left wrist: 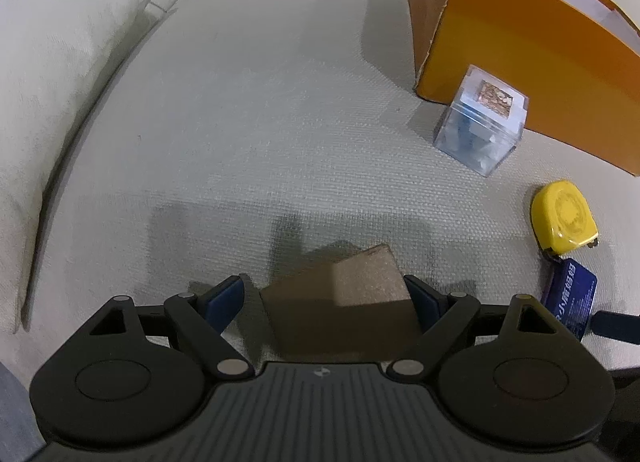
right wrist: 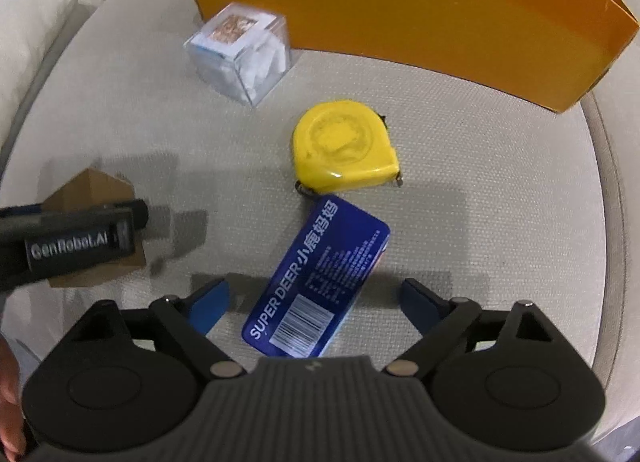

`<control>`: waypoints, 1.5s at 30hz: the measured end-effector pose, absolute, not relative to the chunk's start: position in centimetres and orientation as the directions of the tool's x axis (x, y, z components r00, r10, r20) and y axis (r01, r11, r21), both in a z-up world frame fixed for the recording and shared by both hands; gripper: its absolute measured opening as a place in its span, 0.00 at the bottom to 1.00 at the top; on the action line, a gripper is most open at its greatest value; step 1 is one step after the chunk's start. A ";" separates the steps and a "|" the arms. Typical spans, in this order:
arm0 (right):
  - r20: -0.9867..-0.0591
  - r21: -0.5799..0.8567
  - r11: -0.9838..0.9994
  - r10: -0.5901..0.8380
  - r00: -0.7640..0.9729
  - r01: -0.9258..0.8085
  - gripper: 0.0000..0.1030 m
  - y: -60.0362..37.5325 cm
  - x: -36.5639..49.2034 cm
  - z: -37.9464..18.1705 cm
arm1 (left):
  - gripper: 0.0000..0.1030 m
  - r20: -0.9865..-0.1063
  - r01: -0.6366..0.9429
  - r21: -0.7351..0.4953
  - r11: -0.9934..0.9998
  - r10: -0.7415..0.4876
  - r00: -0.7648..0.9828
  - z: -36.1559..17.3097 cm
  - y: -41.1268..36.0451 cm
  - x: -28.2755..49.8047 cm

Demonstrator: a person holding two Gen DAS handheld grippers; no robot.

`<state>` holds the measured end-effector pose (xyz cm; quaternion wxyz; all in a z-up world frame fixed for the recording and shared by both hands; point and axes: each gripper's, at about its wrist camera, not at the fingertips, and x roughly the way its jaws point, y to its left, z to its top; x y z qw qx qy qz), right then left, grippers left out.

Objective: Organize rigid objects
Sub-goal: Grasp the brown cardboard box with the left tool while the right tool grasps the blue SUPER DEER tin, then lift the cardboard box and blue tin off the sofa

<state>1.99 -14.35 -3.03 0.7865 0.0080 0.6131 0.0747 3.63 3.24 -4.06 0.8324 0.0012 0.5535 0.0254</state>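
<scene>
A small brown cardboard box (left wrist: pixel 340 302) lies on the sofa cushion between the pads of my left gripper (left wrist: pixel 324 298). The jaws stand wide; the right pad is at the box's edge and the left pad is clear of it. A blue "Super Deer" tin (right wrist: pixel 320 282) lies flat and slanted between the pads of my right gripper (right wrist: pixel 316 302), which is open with a gap on both sides. The right wrist view also shows the cardboard box (right wrist: pixel 92 189) at the left, under a black finger (right wrist: pixel 80 242) of the left gripper. The tin (left wrist: pixel 572 302) shows at the right edge.
A yellow tape measure (right wrist: pixel 344 145) lies just beyond the tin. A clear plastic cube (right wrist: pixel 240 57) with small items inside stands before a large orange box (right wrist: pixel 400 1). The beige cushion (left wrist: pixel 240 121) stretches left to a padded armrest (left wrist: pixel 60 61). A hand (right wrist: pixel 8 402) shows at the lower left.
</scene>
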 end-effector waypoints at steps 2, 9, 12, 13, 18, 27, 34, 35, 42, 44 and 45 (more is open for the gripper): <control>-0.963 0.091 0.990 0.116 0.244 -0.109 0.92 -14.1 1.8 -3.2 | 0.99 -0.922 -0.041 0.024 0.999 0.038 0.386 -4.3 3.3 3.8; -0.954 0.038 0.994 0.067 0.291 -0.107 0.81 -13.7 0.2 -3.2 | 0.95 -0.914 -0.046 0.015 0.999 0.032 0.404 -4.5 3.5 2.7; -0.952 0.050 0.997 0.068 0.298 -0.067 0.71 -13.7 0.1 -3.0 | 0.81 -0.916 -0.041 0.009 0.999 0.025 0.400 -4.2 3.0 2.7; -0.951 0.051 0.997 0.067 0.301 -0.058 0.69 -13.8 0.1 -2.9 | 0.73 -0.916 -0.032 0.010 0.999 0.022 0.399 -4.1 2.8 2.7; -0.948 0.065 0.997 0.076 0.309 -0.044 0.60 -14.5 0.1 -2.9 | 0.71 -0.915 -0.010 0.028 1.000 0.030 0.402 -4.2 2.0 2.4; -0.939 0.046 0.998 0.061 0.337 -0.053 0.58 -14.5 -0.5 -2.5 | 0.72 -0.910 -0.002 0.070 0.998 0.064 0.411 -4.4 1.3 2.3; -0.936 0.083 0.994 0.101 0.337 -0.069 0.52 -15.4 -0.6 -2.0 | 0.69 -0.915 0.000 0.045 0.999 0.041 0.402 -4.1 1.1 2.1; -0.935 0.092 0.993 0.110 0.338 -0.069 0.51 -15.7 -0.6 -1.9 | 0.69 -0.916 -0.007 0.036 0.999 0.035 0.399 -4.1 1.2 2.1; -0.924 0.108 0.989 0.137 0.356 -0.100 0.49 -16.4 -0.9 -1.5 | 0.69 -0.921 -0.004 0.018 1.000 0.018 0.388 -3.8 0.7 2.2; -0.928 0.101 0.990 0.129 0.348 -0.099 0.49 -16.4 -0.9 -1.7 | 0.69 -0.923 0.006 0.032 0.999 0.027 0.384 -3.8 0.3 2.2; -0.932 0.093 0.991 0.122 0.342 -0.099 0.49 -16.6 -0.9 -2.0 | 0.69 -0.923 0.010 0.040 0.999 0.034 0.384 -3.9 0.1 2.1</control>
